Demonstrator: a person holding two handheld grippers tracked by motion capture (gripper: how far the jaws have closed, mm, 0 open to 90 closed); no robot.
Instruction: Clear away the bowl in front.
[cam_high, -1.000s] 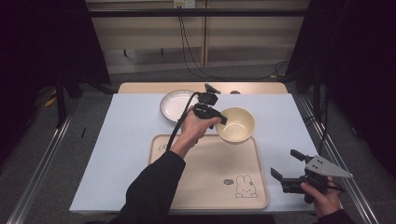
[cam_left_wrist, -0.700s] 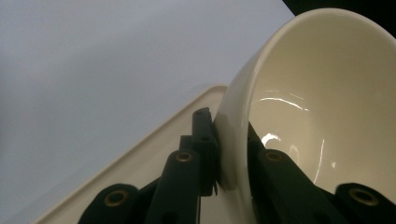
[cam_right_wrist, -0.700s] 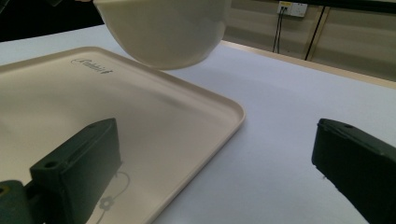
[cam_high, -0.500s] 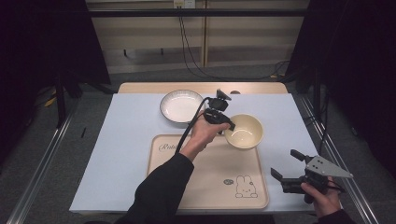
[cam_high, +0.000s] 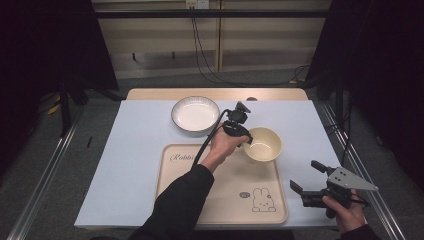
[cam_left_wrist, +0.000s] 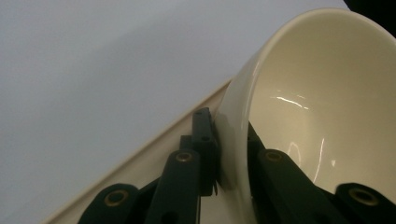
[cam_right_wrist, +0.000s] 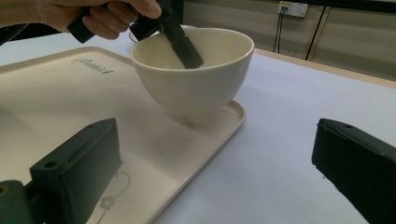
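High view shows the left arm reaching forward over the cream tray (cam_high: 200, 200), its hand wrapped round the left tool (cam_high: 244, 141), whose jaws are clamped on the near rim of a cream bowl (cam_high: 265, 145), one inside, one outside. That glossy, empty bowl hangs just above the tray's far right corner, mouth upward, tipped slightly. Low at the bench's right edge, the right tool (cam_high: 306, 181) is held with jaws spread apart. A white dish (cam_high: 195, 114) sits beyond the tray.
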